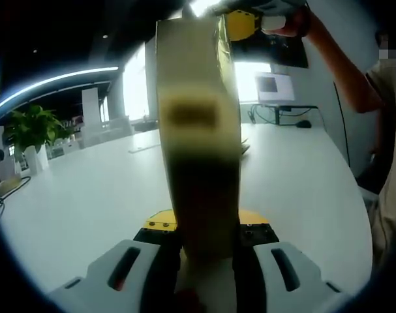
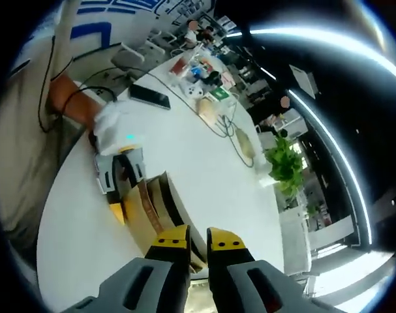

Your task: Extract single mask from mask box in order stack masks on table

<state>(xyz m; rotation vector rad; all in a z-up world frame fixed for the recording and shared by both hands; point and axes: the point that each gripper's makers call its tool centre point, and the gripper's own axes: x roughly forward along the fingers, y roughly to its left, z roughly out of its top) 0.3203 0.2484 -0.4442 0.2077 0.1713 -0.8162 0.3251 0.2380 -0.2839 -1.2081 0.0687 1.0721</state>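
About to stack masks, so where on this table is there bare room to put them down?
The white table lies bare between the mask box and the potted plant. It is crowded at the far end, around the phone, cables and small items.

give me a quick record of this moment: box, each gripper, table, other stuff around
mask box: tan cardboard mask box held up off the table, clamped from below
left gripper: left gripper shut on the mask box
right gripper: right gripper above the box, jaws nearly together; whether it holds a mask cannot be told
table: white table
surroundings: potted plant, phone
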